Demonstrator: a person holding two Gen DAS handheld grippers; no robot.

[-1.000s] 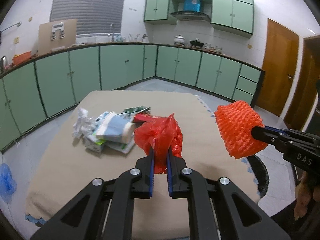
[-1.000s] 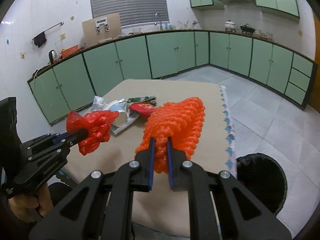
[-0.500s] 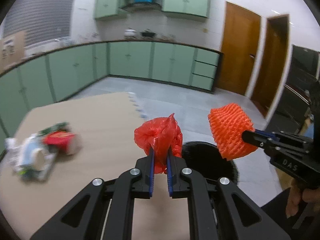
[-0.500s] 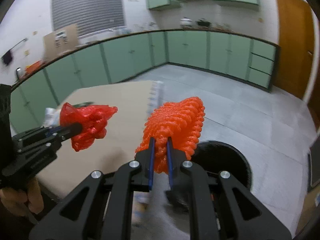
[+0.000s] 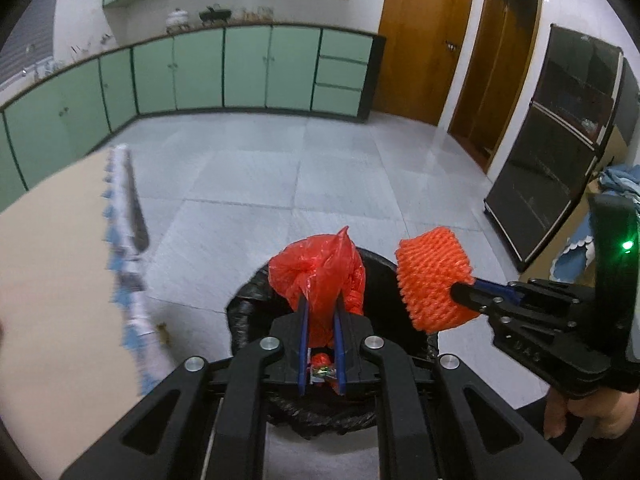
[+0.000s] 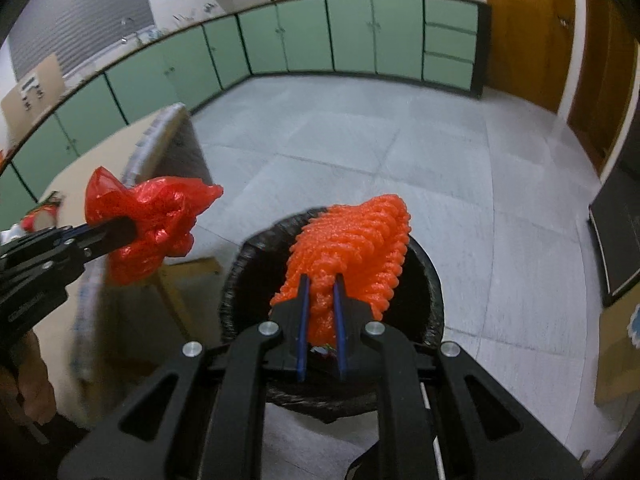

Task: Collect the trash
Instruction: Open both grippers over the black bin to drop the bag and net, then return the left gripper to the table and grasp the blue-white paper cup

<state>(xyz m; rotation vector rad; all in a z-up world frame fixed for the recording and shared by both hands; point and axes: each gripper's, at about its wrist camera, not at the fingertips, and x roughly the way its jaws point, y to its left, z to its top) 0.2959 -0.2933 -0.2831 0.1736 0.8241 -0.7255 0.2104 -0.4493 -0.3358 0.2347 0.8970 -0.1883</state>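
- Your left tongs (image 5: 320, 312) are clamped on a crumpled red plastic bag (image 5: 316, 276). The bag is pinched between the blue-lined fingers (image 5: 303, 334) and bunches up above their tips.
- Your right tongs (image 6: 320, 300) are clamped on an orange foam fruit net (image 6: 352, 248), which fans out ahead of the fingertips.
- In the left wrist view, the red bag hangs over the round bin lined with a black bag (image 5: 248, 308). The foam net sits just beside it on the right, over the bin's right rim.
- In the right wrist view, the net is over the bin opening. The red bag is off to the left, between the bin's rim and the worktop edge.
- Some small scraps of trash show inside the bin (image 5: 322, 368), between the left fingers; too small to identify.
- The beige-covered worktop with blue-and-white fringe (image 5: 52, 260) is to the left of the bin; the view is motion-blurred.
- The bin stands on a grey tiled floor (image 5: 280, 184).
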